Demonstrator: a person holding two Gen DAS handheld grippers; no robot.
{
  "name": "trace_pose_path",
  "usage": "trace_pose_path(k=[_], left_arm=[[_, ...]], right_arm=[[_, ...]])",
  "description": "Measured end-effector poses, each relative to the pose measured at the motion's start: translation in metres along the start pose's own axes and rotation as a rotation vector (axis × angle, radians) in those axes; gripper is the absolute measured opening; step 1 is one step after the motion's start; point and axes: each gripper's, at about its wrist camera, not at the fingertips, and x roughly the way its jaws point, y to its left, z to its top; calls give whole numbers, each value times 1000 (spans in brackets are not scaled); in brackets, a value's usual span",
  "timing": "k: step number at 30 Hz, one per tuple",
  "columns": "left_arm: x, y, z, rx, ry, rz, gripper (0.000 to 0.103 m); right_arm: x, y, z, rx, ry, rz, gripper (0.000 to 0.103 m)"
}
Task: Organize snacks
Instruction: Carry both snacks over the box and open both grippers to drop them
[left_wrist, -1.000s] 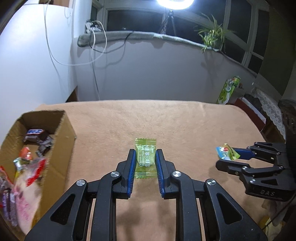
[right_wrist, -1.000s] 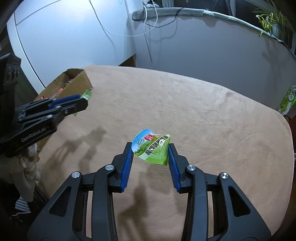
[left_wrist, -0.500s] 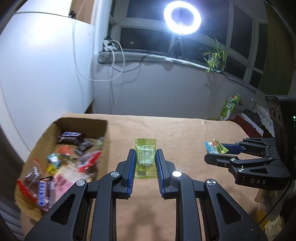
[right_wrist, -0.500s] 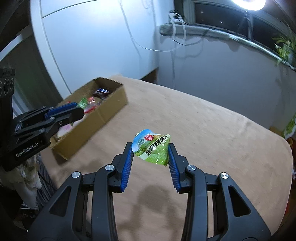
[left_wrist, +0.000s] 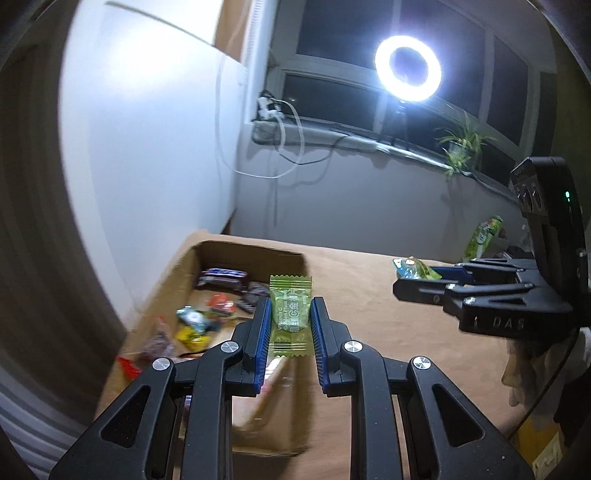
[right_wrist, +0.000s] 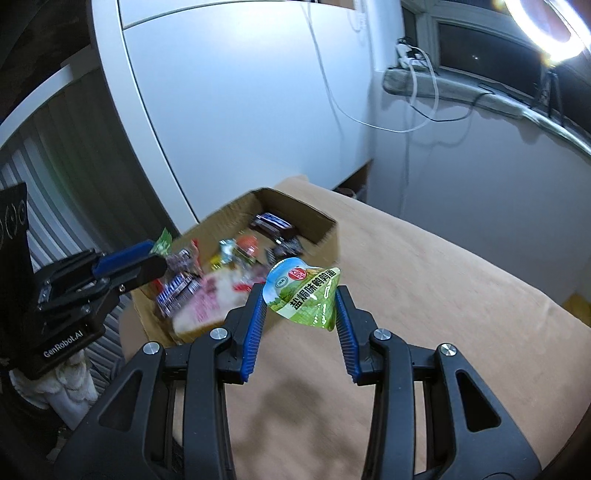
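Cardboard box (left_wrist: 173, 273) of mixed snacks sits at one end of a tan-covered table (right_wrist: 461, 295) and serves as the landmark. Left gripper (left_wrist: 289, 321) is clamped on a green candy wrapper (left_wrist: 290, 314), held in the air just above the box's open top, near its right wall. Right gripper (right_wrist: 300, 306) pinches a green sealed snack pouch (right_wrist: 301, 295) beside the box, over the table. Both tools tilt downward toward the box. To finish well, each should probably be centred over the opening and lowered before letting go, so that neither snack catches the rim.
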Motion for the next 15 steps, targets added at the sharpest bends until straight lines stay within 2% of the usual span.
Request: trace_pose_path(k=[7, 15], left_arm=[[2, 37, 6, -39, 0, 39, 20], [23, 56, 9, -51, 41, 57, 20]], right_arm=[[24, 18, 27, -14, 2, 30, 39], [64, 22, 44, 7, 44, 58, 39]])
